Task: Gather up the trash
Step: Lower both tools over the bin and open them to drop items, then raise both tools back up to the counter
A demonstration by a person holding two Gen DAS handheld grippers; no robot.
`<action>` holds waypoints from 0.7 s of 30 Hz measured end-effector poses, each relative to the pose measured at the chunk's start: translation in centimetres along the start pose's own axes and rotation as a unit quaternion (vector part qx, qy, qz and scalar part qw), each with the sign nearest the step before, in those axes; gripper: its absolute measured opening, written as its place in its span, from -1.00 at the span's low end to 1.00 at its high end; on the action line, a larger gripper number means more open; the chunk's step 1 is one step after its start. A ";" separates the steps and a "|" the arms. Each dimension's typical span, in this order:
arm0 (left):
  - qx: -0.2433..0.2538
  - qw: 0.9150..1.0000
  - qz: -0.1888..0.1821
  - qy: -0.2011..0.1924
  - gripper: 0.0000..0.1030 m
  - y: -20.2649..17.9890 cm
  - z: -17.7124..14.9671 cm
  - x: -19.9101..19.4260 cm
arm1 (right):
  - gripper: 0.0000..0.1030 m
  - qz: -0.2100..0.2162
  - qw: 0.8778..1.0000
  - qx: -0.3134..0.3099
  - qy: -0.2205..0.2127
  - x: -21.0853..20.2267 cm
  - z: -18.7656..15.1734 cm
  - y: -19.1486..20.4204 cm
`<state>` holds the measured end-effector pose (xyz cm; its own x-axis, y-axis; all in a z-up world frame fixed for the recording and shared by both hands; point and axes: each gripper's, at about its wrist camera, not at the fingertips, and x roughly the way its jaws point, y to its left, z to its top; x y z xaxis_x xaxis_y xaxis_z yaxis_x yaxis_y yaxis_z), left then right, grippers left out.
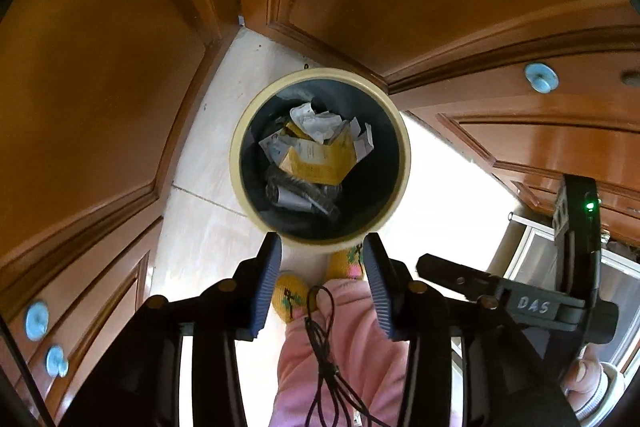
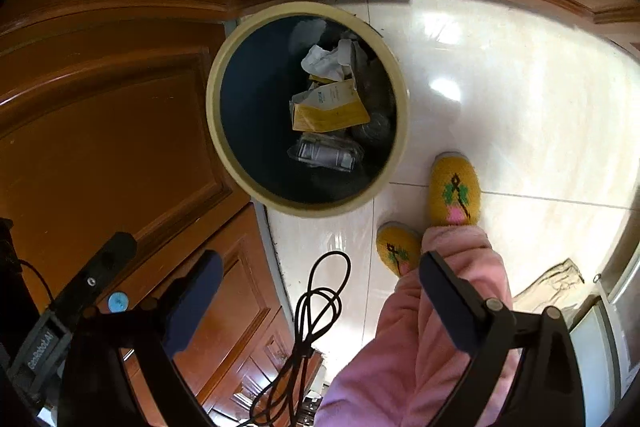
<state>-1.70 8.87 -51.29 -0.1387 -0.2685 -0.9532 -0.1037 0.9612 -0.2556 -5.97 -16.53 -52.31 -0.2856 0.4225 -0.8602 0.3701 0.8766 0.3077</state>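
Observation:
A round trash bin with a cream rim (image 1: 240, 131) and dark inside stands on the pale floor in a corner of wooden cabinets. It holds crumpled white paper (image 1: 316, 121), a yellow carton (image 1: 320, 163) and a clear plastic wrapper (image 1: 296, 195). The bin's rim (image 2: 214, 83) also shows in the right wrist view, with the carton (image 2: 332, 113) inside. My left gripper (image 1: 322, 263) is open and empty, just above the bin's near rim. My right gripper (image 2: 320, 291) is open wide and empty, above the floor beside the bin. The right gripper's body (image 1: 520, 301) shows in the left wrist view.
Brown wooden cabinet doors (image 1: 100, 67) with blue knobs (image 1: 541, 77) stand around the bin. The person's yellow slippers (image 2: 456, 187) and pink trouser leg (image 2: 440, 327) are close to the bin. A black cable (image 2: 316, 307) hangs between the grippers. A glass-fronted unit (image 1: 536, 247) stands at right.

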 end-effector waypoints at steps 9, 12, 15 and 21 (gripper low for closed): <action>0.020 1.000 0.010 0.002 0.00 -2.2 -4.6 -6.5 | 0.92 0.001 1.000 -0.010 -0.030 -7.3 -5.0 0.6; 0.040 0.999 0.013 -0.006 0.11 -3.9 -6.5 -9.6 | 0.92 -0.001 0.999 -0.021 -0.049 -10.8 -7.1 1.4; 0.056 0.998 0.008 -0.025 0.36 -5.4 -8.3 -13.3 | 0.92 0.006 0.997 -0.038 -0.071 -14.8 -9.4 2.5; 0.103 0.991 0.008 -0.082 0.50 -8.2 -11.3 -21.5 | 0.92 0.016 0.987 -0.085 -0.138 -23.4 -14.2 5.4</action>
<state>-8.97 6.07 -26.90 0.0247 -0.2556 -0.9665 0.1021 0.9624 -0.2519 -9.79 -18.39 -24.73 -0.0158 0.3919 -0.9199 0.2143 0.8999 0.3797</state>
